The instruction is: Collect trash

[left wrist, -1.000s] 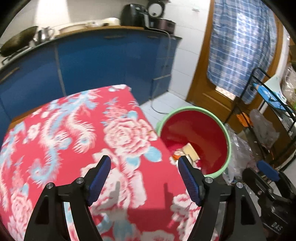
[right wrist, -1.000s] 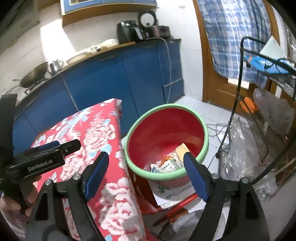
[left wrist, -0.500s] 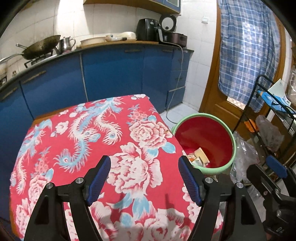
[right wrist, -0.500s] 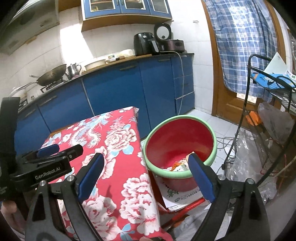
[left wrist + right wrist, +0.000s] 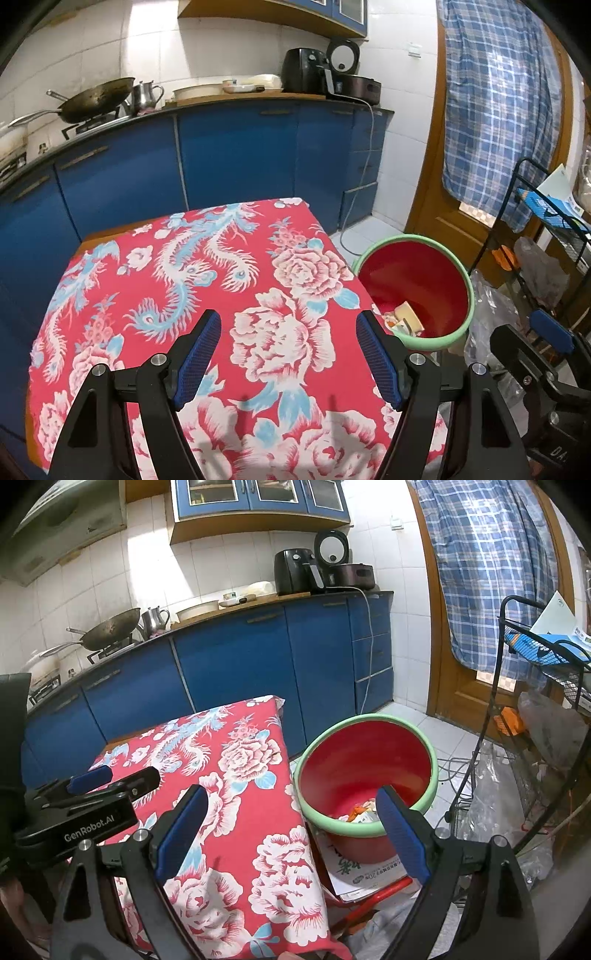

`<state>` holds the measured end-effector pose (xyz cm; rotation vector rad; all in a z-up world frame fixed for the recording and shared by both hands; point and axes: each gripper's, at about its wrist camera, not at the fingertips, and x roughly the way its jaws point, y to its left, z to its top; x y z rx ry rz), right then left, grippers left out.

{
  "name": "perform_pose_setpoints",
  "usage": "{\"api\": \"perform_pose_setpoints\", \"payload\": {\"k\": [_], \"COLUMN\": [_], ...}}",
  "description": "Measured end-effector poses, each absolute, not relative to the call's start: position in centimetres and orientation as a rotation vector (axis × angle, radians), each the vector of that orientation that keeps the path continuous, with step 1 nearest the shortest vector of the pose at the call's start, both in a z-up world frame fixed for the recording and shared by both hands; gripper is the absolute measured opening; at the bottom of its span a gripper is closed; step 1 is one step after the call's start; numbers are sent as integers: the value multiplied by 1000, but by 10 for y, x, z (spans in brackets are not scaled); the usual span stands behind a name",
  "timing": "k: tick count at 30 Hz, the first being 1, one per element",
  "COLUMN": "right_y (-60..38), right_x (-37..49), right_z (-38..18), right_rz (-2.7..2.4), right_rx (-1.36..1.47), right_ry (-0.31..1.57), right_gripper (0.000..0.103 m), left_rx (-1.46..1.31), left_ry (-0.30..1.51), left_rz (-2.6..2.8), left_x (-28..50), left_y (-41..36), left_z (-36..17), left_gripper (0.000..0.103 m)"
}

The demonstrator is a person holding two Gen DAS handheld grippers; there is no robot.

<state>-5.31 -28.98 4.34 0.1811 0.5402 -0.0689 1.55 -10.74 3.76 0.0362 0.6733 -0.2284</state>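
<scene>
Now that both hands have pulled back and lifted away from the bin, I have the whole red floral cloth (image 5: 207, 295) on the bench in view, where a second ago the left camera sat close over its near corner. My left gripper (image 5: 288, 363) hangs above the cloth with its jaws apart and nothing between them. My right gripper (image 5: 291, 834) has just been opening a little wider; its jaws stand apart and bare too, one finger over the cloth and the other in line with the bin's rim. The red bin with the green rim (image 5: 434, 771) stands on the floor just beside the bench's right edge, and the trash (image 5: 360, 814), crumpled paper and wrappers as far as I can tell, lies at its bottom. I see no loose scrap left anywhere on the cloth from either camera. I judge that the drop is finished and the collecting is at or close to its end. Some printed papers (image 5: 360, 873) lie under the bin on the floor, but whether they count as trash I cannot tell.
</scene>
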Motion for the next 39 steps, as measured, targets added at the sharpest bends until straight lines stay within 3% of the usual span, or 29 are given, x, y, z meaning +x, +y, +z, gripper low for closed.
{"api": "perform_pose_setpoints", "payload": {"k": [39], "right_y": [-291], "right_x": [-54], "right_z": [44], "right_rz": [-70], "right_rx": [182], "right_ry": [539], "right_gripper": [91], "left_rx": [30], "left_ry": [656], "left_rz": [-219], "left_x": [13], "left_y": [-104], "left_z": [41], "left_gripper": [77]}}
